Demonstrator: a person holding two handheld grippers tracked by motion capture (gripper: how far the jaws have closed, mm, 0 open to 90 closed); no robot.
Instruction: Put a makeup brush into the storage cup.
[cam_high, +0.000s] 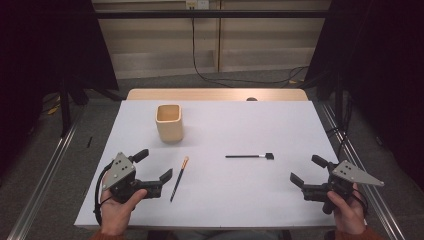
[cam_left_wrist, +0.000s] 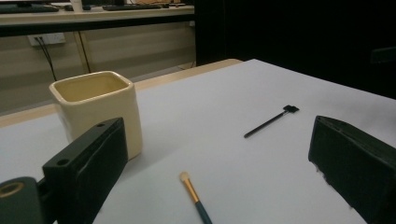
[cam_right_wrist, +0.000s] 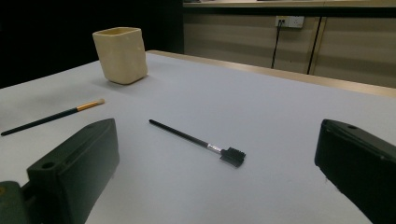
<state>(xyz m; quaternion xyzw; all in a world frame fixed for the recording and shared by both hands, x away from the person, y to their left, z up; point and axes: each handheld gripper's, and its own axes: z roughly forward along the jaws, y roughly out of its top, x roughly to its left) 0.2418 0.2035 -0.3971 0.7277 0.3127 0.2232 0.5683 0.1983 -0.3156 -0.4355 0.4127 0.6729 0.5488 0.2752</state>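
A cream square ceramic cup stands on the white-topped desk, toward its far left. Nearer the person and slightly right of it lies a dark-handled makeup brush with a gold ferrule, just beside the left hand-held gripper. A thin black spoolie-style comb brush lies mid-desk, left of the right hand-held gripper, well apart from the cup.

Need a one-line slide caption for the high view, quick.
Both open grippers, left and right, flank a gold-tipped brush, a black comb-headed wand and a cream square cup.
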